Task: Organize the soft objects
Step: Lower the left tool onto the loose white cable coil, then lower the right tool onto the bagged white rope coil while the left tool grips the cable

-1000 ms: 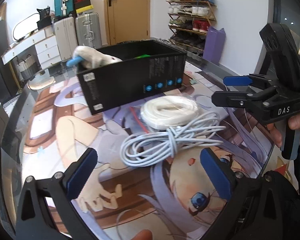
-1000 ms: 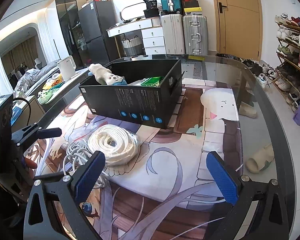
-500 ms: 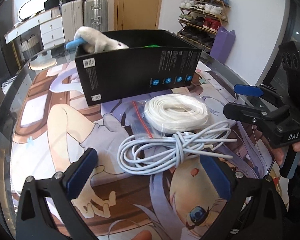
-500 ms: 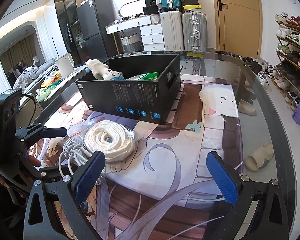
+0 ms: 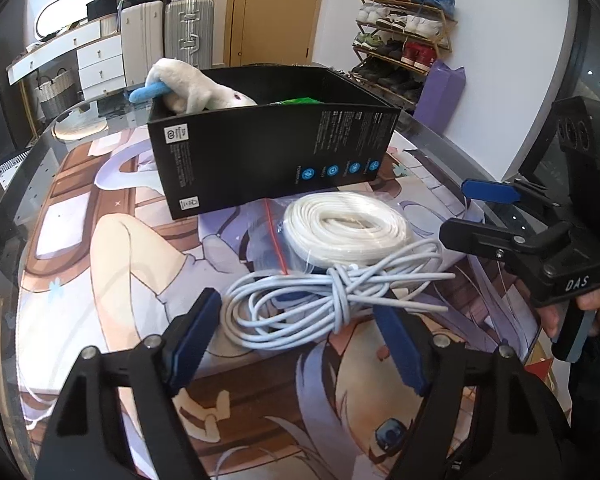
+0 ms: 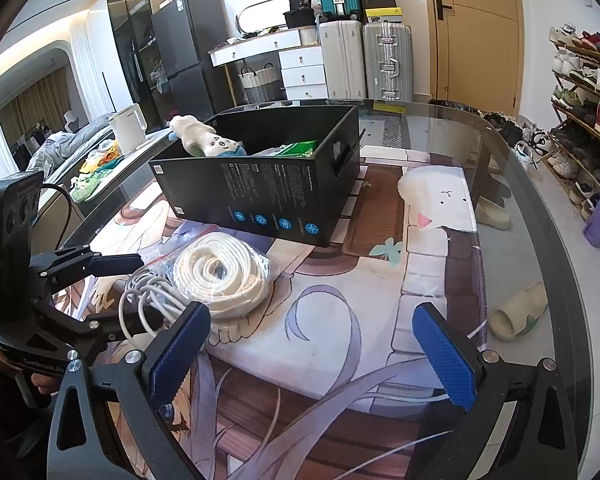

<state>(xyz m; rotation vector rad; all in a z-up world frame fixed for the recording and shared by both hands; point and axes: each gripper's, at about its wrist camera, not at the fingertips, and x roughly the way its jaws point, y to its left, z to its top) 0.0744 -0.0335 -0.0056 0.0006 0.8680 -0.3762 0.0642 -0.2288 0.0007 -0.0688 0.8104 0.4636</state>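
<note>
The left gripper (image 5: 296, 336) — fingers spread, holding nothing — brackets the grey cable bundle (image 5: 324, 300); right gripper (image 6: 308, 344) gapes empty.

tied pale-blue cable bundle (image 5: 332, 296) touching bagged white rope coil (image 5: 346, 228), both before black box (image 5: 268, 156)

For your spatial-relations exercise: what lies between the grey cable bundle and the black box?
In the left wrist view, the bagged white rope coil lies between the grey cable bundle and the black box.

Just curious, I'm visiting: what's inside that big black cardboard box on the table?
Inside the black cardboard box, a white plush toy pokes above the rim beside a green packet. The box walls hide whatever lies lower down.
</note>
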